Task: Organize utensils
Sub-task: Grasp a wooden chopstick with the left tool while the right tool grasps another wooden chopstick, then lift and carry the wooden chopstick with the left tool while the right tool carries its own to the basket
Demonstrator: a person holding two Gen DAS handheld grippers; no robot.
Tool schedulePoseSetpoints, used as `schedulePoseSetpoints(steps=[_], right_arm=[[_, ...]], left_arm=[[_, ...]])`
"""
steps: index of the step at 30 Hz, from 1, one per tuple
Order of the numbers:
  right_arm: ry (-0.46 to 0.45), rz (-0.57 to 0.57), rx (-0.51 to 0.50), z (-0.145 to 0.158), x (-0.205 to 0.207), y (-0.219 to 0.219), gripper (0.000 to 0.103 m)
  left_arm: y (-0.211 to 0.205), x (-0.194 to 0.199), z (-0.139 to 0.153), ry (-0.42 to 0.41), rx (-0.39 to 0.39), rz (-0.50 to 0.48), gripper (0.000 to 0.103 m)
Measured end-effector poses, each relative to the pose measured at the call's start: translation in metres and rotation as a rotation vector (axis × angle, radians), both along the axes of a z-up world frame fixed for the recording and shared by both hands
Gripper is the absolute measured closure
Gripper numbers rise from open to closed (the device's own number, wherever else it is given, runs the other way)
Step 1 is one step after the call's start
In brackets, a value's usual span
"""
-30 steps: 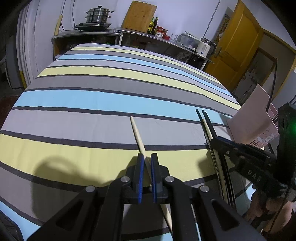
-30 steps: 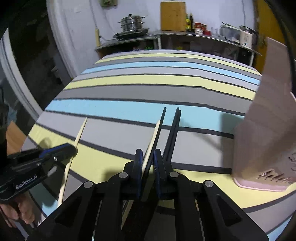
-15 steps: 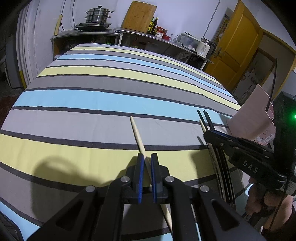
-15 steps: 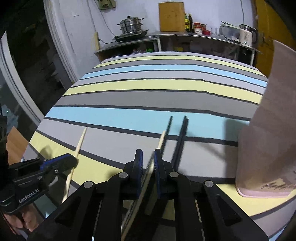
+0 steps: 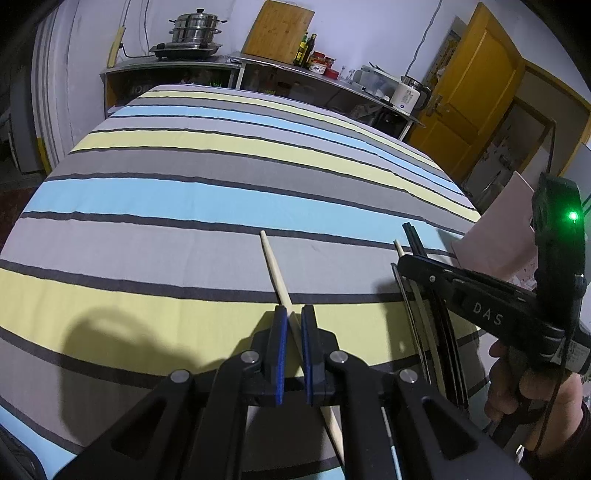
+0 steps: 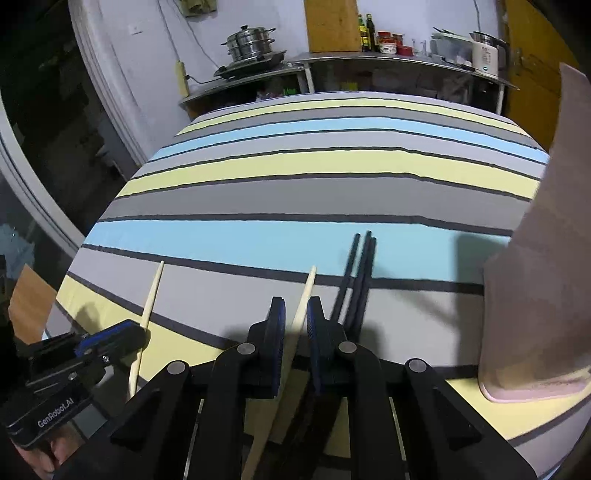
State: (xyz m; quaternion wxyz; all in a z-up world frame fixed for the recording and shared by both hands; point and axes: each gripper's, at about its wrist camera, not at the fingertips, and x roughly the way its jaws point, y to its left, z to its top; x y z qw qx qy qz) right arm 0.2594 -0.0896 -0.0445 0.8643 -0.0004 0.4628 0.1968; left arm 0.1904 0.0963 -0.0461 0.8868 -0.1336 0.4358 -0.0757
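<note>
In the left wrist view, the left tool (image 5: 293, 321) sits lowest in the picture, its blue pads clamped tight on a pale wooden chopstick (image 5: 275, 269). The stick runs from under the tool body, between the pads, and out over the striped cloth (image 5: 184, 199) that covers the bench, its far tip lying on a grey stripe. To the right of it, the right tool (image 5: 402, 264) reaches in from the side, held by a hand (image 5: 517, 380) with a dark sleeve at the wrist; a green light glows on its body.

In the right wrist view, the right tool (image 6: 295, 310) has its pads narrowed around a second pale chopstick (image 6: 304, 295), which passes between them and points away toward a blue stripe; whether the pads actually press on it cannot be told. Just beside that stick, on its right, three black chopsticks (image 6: 360, 266) lie close together on the cloth, their far ends on the blue stripe. Right of them stands a pink holder (image 6: 535, 295), upright near the cloth's edge. The left tool (image 6: 118, 336) shows at the lower left of this view with its chopstick (image 6: 153, 291).

Farther off, beyond the bench, a metal counter (image 5: 229, 61) along the wall carries a stacked steel steamer pot (image 5: 194, 31), a wooden board (image 5: 280, 33), bottles (image 5: 306, 46) and a white kettle (image 5: 406, 94). A yellow door (image 5: 476, 88) stands at the far right
</note>
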Motion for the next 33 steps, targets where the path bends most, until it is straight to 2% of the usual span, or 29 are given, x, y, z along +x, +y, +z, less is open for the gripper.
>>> schedulePoseSetpoints(steps=[3,8,14,20,25,33], right_arm=[[0.010,0.024,0.007,0.000,0.004,0.004,0.090],[0.017,0.000,0.009,0.001,0.010,0.003,0.090],[0.006,0.000,-0.042,0.001,0.012,0.013,0.091],[-0.006,0.008,-0.092,0.002,0.012,0.018,0.095],[0.005,0.007,-0.060,0.004,0.012,0.012,0.096],[-0.064,0.021,-0.009,0.036,-0.008,0.005,0.096]], left_arm=[[0.001,0.006,0.001,0.010,0.003,0.009,0.095],[0.006,0.018,0.000,0.029,-0.013,0.031,0.095],[0.008,0.034,-0.001,0.042,-0.024,0.052,0.095],[-0.001,0.041,0.001,0.034,0.057,0.043,0.095],[-0.002,0.045,0.004,0.042,0.082,0.033,0.097],[-0.003,0.025,0.042,-0.041,0.065,0.005,0.097]])
